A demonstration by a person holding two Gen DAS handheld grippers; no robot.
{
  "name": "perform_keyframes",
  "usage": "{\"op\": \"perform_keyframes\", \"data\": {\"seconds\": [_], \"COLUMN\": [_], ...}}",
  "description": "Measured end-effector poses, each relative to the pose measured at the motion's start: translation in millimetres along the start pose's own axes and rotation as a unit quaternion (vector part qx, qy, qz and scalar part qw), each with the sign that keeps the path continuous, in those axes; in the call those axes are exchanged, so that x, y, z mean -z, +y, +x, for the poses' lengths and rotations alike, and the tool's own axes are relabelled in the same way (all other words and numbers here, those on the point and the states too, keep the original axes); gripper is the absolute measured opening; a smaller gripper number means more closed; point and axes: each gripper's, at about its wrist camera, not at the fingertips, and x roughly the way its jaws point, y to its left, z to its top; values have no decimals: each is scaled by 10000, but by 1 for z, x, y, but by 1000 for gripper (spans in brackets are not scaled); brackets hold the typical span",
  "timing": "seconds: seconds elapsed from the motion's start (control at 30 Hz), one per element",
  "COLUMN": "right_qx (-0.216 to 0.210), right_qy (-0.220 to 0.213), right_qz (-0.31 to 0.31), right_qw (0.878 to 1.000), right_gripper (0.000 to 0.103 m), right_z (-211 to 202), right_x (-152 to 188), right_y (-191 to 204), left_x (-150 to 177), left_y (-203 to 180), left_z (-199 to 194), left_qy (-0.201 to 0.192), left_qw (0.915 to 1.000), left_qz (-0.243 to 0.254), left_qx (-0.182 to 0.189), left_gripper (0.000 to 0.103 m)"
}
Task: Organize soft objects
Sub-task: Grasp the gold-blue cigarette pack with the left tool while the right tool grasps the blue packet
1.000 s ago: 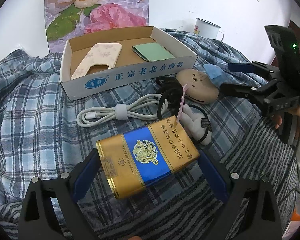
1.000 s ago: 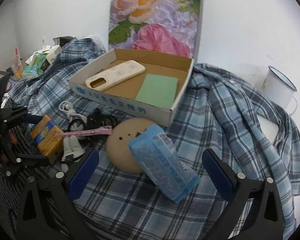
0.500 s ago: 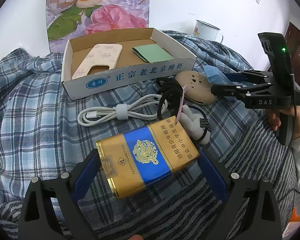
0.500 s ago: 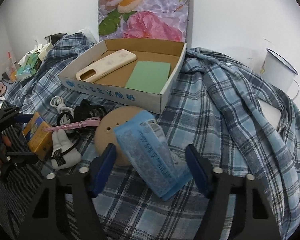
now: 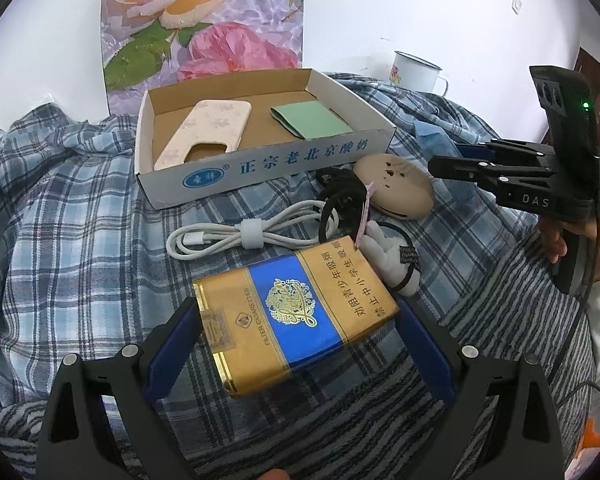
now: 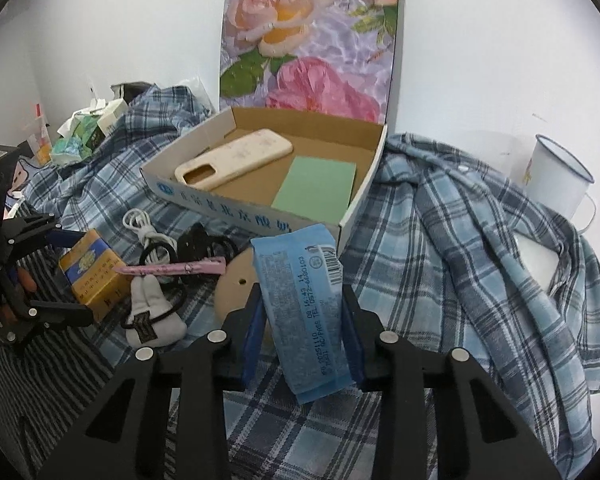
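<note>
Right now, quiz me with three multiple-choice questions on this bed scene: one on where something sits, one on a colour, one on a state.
1. Where is the phone case?
A. inside the cardboard box
B. on the striped cloth
C. in the mug

2. What colour is the flat pad beside the phone case?
A. red
B. green
C. black

3. What is the right claw doing?
A. hanging open over nothing
B. shut on the white cable
C. shut on the blue packet

Answers: 1 A, the case lies on the box floor. 2 B, it is pale green. 3 C, both blue pads press the packet's sides.
</note>
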Motion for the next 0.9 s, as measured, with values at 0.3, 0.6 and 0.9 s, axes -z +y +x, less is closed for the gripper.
{"op": "perform_keyframes", "data": {"seconds": [0.3,0.6,0.9], "right_qx": [24,109,163], "right_qy": [-302,-560,-803], "right_qz": [-102,-134,-170], "right_qw": [9995,9983,9965], "right_gripper": [34,34,34], "right_z": [-11,-27,-45], "right_x": [-5,-12,-27], "right_y": [7,12,20], "left_x": [-1,-8,-29], "left_y": [-8,-11,-14], "left_z": [-12,-27,-63], "left_qy": [-305,-528,-1030], "left_qw": [9991,9981,9921], "left_qz": [175,157,348], "left_qx": [-242,-274,-622], "left_gripper": [97,97,97]}}
